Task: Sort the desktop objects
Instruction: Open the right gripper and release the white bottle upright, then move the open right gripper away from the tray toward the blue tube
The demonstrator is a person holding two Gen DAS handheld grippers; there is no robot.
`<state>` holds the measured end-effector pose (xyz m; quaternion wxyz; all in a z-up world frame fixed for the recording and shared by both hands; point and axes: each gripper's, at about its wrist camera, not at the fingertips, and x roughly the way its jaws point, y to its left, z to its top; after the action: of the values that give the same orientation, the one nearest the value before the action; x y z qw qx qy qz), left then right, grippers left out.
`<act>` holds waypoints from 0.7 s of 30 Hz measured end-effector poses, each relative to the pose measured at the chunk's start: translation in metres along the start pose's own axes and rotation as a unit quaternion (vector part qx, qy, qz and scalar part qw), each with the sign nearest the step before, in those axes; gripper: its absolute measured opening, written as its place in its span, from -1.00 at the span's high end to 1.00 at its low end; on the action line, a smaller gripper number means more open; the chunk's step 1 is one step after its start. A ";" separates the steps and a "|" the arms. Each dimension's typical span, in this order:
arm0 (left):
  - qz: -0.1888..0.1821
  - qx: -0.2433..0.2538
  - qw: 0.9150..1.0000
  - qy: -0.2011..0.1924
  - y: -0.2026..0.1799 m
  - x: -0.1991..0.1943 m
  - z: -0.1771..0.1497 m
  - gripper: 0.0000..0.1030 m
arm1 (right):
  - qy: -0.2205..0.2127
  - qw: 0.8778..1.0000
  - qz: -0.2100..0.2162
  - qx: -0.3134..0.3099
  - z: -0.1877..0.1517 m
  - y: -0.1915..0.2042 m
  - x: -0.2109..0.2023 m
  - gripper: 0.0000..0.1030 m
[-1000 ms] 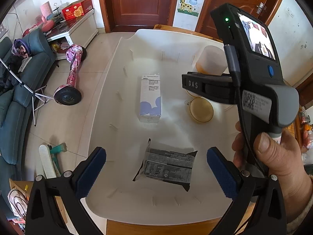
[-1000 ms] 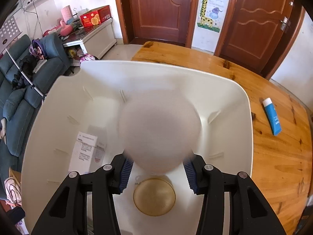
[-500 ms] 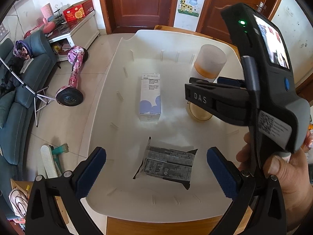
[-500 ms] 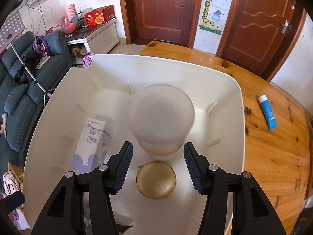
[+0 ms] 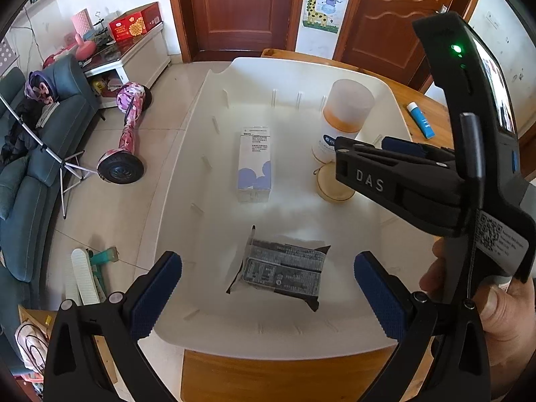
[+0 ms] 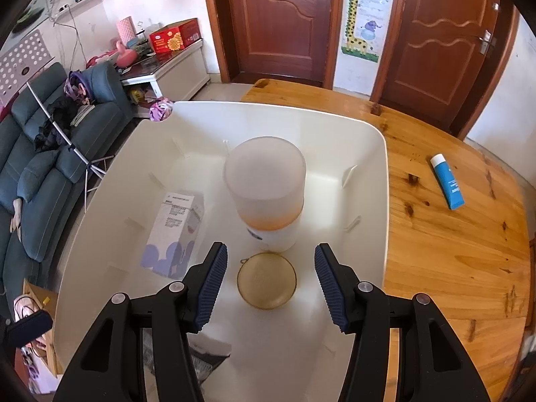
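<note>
right wrist view: jar stands free in the bin

right gripper [image 6: 270, 286] jaws are open and empty, above a round lid [image 6: 267, 279]. the jar [image 6: 266, 194] stands upright in the white bin [image 6: 368, 181] on the counter [image 6: 452, 251]. left gripper [image 5: 268, 291] jaws are wide open, empty, over a dark packet [image 5: 284, 266]; a box [image 5: 254, 164] lies beyond.

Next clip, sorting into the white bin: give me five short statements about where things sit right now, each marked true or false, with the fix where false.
1. The frosted-cap bottle stands upright inside the white bin. True.
2. The right tool is clamped on the bottle. False: its pads are clear of it, nothing between them.
3. The blue tube lies in the bin. False: it lies on the wooden table.
4. The white carton lies flat in the bin. True.
5. The left tool holds the dark packet. False: it is open above it.
</note>
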<state>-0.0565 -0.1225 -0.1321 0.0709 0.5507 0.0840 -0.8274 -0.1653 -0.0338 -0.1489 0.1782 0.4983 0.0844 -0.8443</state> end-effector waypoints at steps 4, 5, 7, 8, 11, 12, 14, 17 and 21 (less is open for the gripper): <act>0.001 -0.002 1.000 0.000 -0.001 -0.009 -0.005 -1.00 | -0.005 1.000 0.004 0.002 -0.005 -0.003 -0.010 -0.05; 0.000 -0.002 1.000 -0.001 -0.002 -0.011 -0.006 -1.00 | -0.007 1.000 0.006 0.002 -0.006 -0.004 -0.013 -0.05; 0.001 -0.001 1.000 -0.004 -0.003 -0.018 -0.010 -1.00 | -0.010 1.000 0.006 0.003 -0.008 -0.006 -0.019 -0.05; 0.001 0.001 1.000 -0.006 -0.003 -0.021 -0.011 -1.00 | -0.011 1.000 0.008 0.003 -0.010 -0.007 -0.023 -0.05; 0.004 0.007 1.000 -0.013 -0.007 -0.030 -0.015 -1.00 | -0.017 1.000 0.011 0.004 -0.012 -0.009 -0.034 -0.05; 0.005 0.009 1.000 -0.014 -0.009 -0.033 -0.017 -1.00 | -0.020 1.000 0.011 0.003 -0.013 -0.010 -0.038 -0.05; 0.006 0.013 1.000 -0.015 -0.014 -0.036 -0.018 -1.00 | -0.024 1.000 0.007 0.005 -0.014 -0.014 -0.047 -0.05; 0.006 0.019 1.000 -0.017 -0.023 -0.040 -0.020 -1.00 | -0.032 0.999 0.003 0.013 -0.017 -0.024 -0.060 -0.05; 0.002 0.037 0.999 -0.026 -0.042 -0.048 -0.021 -1.00 | -0.040 0.999 -0.005 0.025 -0.021 -0.042 -0.074 -0.05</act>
<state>-0.0287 -0.0755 -0.0935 0.0547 0.5312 0.0507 -0.8439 -0.1316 0.0282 -0.0959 0.1645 0.4679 0.0586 -0.8663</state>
